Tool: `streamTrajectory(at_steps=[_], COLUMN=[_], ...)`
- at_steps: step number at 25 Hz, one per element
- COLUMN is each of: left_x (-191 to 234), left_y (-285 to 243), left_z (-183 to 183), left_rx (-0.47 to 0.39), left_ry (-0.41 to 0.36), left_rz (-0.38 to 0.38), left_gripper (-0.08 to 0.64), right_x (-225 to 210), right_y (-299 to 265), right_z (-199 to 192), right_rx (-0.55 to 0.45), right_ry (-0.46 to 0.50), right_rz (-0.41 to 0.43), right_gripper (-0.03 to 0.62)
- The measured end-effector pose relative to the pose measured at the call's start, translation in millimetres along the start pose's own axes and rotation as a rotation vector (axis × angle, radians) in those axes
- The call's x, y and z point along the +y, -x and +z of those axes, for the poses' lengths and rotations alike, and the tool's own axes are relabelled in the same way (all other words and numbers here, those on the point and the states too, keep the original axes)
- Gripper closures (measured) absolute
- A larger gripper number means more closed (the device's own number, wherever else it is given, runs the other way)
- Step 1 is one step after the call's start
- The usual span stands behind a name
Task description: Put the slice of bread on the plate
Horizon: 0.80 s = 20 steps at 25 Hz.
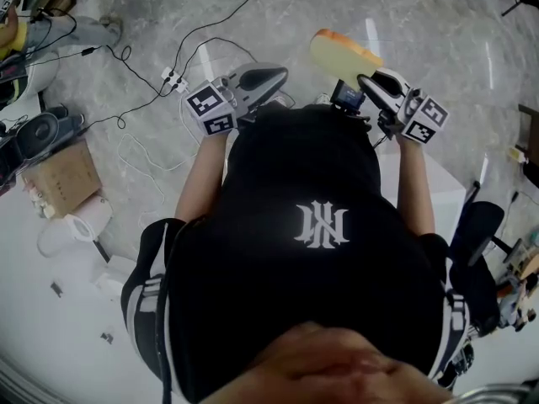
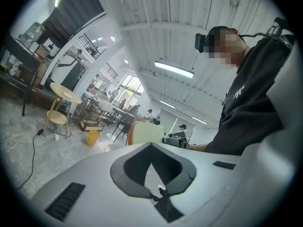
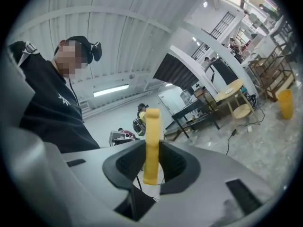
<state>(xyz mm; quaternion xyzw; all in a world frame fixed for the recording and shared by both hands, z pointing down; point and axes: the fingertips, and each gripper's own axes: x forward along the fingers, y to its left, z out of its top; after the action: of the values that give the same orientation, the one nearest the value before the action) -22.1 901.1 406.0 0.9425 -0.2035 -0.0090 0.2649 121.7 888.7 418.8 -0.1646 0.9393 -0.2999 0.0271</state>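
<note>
The slice of bread [image 1: 344, 55], pale with a tan crust, is held up in front of my chest, over the marble floor. My right gripper [image 1: 358, 78] is shut on it. In the right gripper view the slice of bread [image 3: 152, 145] stands edge-on between the two dark pads, which press on both its faces. My left gripper [image 1: 282, 74] is beside it at the left, pointing level, and its jaw tips meet with nothing between them. The left gripper view shows the slice of bread [image 2: 147, 134] just beyond those tips. No plate is in any view.
Cables and a power strip [image 1: 174, 80] lie on the floor ahead. A cardboard box [image 1: 63, 179] sits at the left. A round wooden stool [image 2: 64, 96] and a yellow bin [image 2: 93, 137] stand farther off, with tables and people behind them.
</note>
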Motion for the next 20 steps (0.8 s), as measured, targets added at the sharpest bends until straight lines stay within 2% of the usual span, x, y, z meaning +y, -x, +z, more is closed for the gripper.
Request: streamTrajectory(at_steps=[20], left_x=[-9], left_y=[-12], left_z=[-8], left_rx=[0.001], left_ry=[-0.002], left_rz=[0.052], left_gripper=[0.548], right_x=[-8], right_y=[9], right_z=[-4], right_rx=[0.038], right_ry=[0.015], right_rz=[0.051], right_gripper=[0.509])
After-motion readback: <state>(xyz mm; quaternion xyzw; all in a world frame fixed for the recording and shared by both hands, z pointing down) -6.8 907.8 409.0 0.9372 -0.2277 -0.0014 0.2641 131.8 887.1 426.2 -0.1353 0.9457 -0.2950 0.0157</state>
